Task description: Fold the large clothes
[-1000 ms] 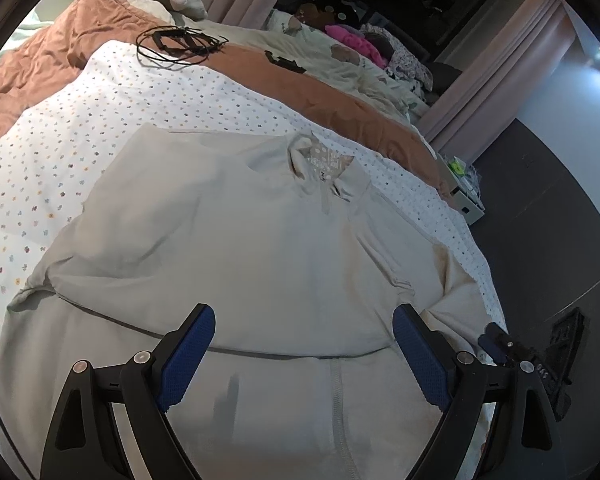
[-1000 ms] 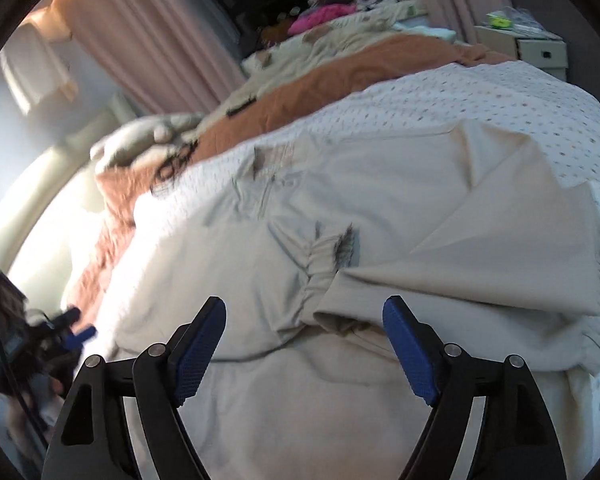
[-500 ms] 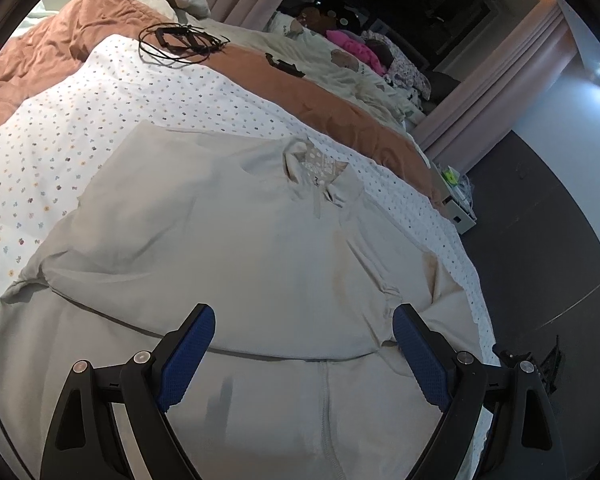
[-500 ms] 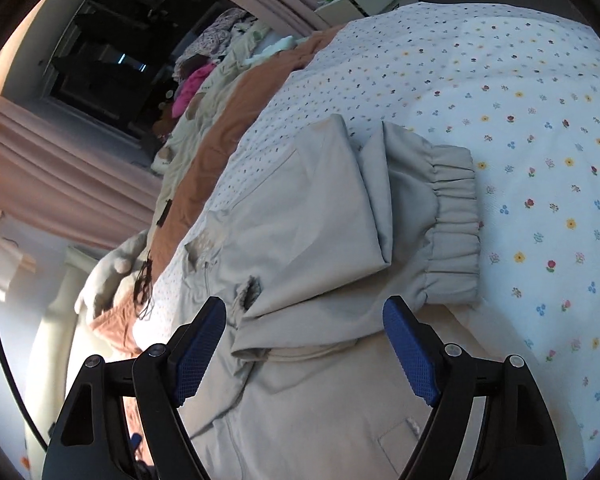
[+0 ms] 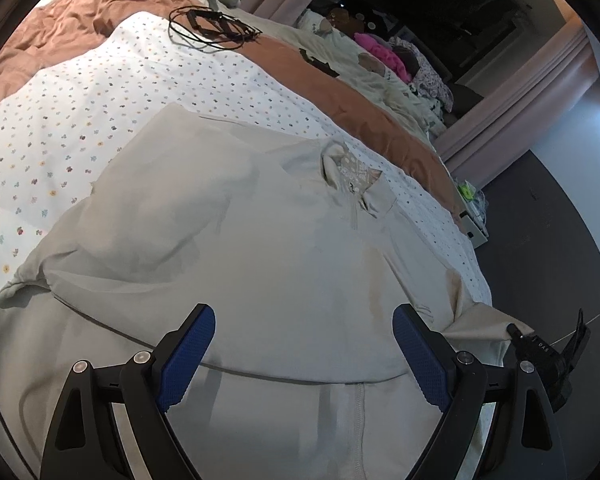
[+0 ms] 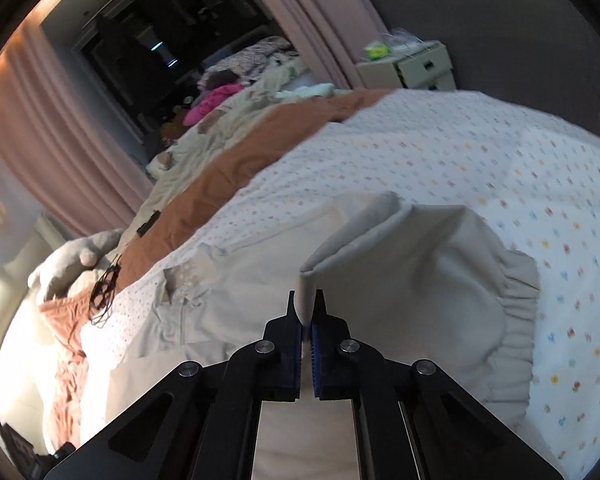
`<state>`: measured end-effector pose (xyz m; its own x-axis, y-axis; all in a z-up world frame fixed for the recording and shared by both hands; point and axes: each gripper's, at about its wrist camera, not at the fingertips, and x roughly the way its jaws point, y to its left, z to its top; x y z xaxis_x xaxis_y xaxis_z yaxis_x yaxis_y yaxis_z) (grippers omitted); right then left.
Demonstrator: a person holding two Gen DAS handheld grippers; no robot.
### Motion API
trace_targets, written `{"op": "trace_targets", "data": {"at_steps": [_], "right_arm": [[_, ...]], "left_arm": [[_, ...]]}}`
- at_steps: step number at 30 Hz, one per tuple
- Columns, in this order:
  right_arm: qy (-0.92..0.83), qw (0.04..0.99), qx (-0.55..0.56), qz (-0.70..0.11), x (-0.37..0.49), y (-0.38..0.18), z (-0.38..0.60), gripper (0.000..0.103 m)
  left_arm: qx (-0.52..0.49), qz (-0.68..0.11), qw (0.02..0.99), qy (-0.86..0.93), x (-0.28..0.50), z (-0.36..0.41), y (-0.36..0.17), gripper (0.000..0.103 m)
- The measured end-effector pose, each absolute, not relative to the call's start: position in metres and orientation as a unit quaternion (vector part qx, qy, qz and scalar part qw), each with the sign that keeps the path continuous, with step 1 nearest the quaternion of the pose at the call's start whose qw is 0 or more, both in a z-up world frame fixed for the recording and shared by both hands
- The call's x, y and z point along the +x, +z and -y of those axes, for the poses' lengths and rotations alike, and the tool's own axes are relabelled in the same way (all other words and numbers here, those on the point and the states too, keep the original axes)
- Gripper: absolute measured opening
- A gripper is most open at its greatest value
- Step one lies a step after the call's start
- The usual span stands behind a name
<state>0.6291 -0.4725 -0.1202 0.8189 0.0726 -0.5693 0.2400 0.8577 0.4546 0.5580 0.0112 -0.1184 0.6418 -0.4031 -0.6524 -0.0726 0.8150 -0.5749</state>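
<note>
Now the flowered bed [image 5: 80, 92] fills both frames, with the beige jacket [image 5: 260, 248] spread across frame centre. Left tongs [image 5: 304, 354] hover spread at bottom; right tongs [image 6: 307, 308] pinch its folded sleeve [image 6: 400, 264].

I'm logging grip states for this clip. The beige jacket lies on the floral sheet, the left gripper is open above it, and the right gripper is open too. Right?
Not quite. The right gripper is shut on a fold of the beige jacket, as the right wrist view shows. The rest holds: the jacket lies on the floral sheet, and the left gripper is open above it.
</note>
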Motion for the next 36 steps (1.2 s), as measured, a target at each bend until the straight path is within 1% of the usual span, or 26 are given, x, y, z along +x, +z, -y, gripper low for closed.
{"op": "trace_targets", "data": {"at_steps": [4, 12, 13, 14, 15, 16, 17, 18, 23, 29, 36], "right_arm": [[-0.012, 0.933, 0.209, -0.293, 0.647, -0.107, 0.433, 0.005], [0.067, 0.935, 0.102, -0.334, 0.672, -0.126, 0.346, 0.005], [0.071, 0.934, 0.095, -0.338, 0.673, -0.128, 0.34, 0.008], [0.071, 0.932, 0.084, -0.345, 0.674, -0.131, 0.333, 0.008], [0.077, 0.928, 0.079, -0.355, 0.676, -0.135, 0.328, 0.026], [0.087, 0.924, 0.078, -0.365, 0.677, -0.139, 0.324, 0.062], [0.093, 0.922, 0.079, -0.367, 0.675, -0.141, 0.32, 0.077], [0.095, 0.925, 0.08, -0.359, 0.671, -0.142, 0.318, 0.088], [0.113, 0.92, 0.118, -0.357, 0.662, -0.141, 0.329, 0.088], [0.053, 0.912, 0.251, -0.322, 0.648, -0.13, 0.406, 0.088], [-0.029, 0.868, 0.349, -0.352, 0.651, -0.172, 0.473, 0.088]], "left_arm": [[-0.301, -0.414, 0.854, -0.088, 0.559, -0.026, -0.124, 0.091], [-0.314, -0.412, 0.851, -0.082, 0.559, -0.038, -0.126, 0.091], [-0.314, -0.412, 0.851, -0.083, 0.559, -0.037, -0.126, 0.091], [-0.311, -0.413, 0.852, -0.083, 0.559, -0.036, -0.126, 0.091], [-0.309, -0.413, 0.853, -0.083, 0.558, -0.035, -0.126, 0.091], [-0.307, -0.413, 0.853, -0.083, 0.558, -0.034, -0.126, 0.091], [-0.307, -0.413, 0.853, -0.084, 0.558, -0.034, -0.126, 0.091], [-0.306, -0.413, 0.854, -0.084, 0.558, -0.033, -0.126, 0.091], [-0.302, -0.416, 0.854, -0.081, 0.56, -0.031, -0.128, 0.091], [-0.301, -0.418, 0.853, -0.081, 0.561, -0.031, -0.13, 0.091], [-0.3, -0.419, 0.854, -0.074, 0.562, -0.035, -0.132, 0.091]]}}
